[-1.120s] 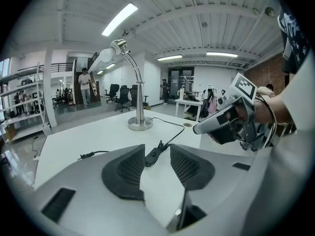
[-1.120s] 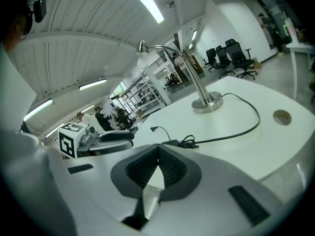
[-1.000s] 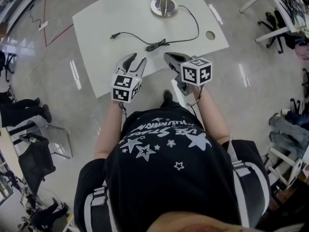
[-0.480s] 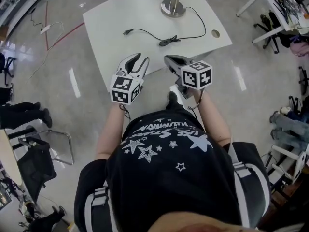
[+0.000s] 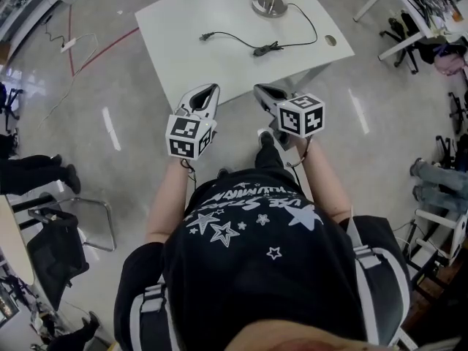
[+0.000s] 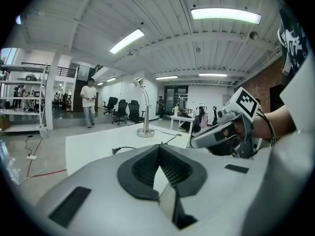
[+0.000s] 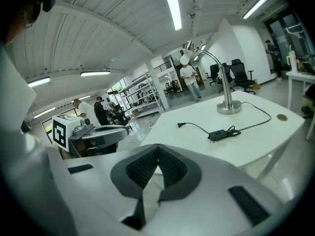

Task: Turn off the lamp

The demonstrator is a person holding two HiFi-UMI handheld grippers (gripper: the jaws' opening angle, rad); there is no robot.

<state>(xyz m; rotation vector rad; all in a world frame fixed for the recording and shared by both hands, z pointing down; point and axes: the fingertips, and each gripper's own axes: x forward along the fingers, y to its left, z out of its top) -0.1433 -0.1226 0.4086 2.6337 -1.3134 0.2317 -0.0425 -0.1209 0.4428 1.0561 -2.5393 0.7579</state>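
Your left gripper (image 5: 210,90) has just closed, and nothing is between its jaws. Your right gripper (image 5: 261,89) is closed and empty too. Both sit side by side at the near edge of the white table (image 5: 183,42), pointing across it. The lamp (image 5: 269,4) stands at the far edge. Its cord (image 5: 307,20) loops back toward you, and the small black switch (image 5: 265,49) lies sideways on the table, ahead of your right gripper. I think that hand is nearer. The tabletop around the switch is bare, so there is room to reach in.
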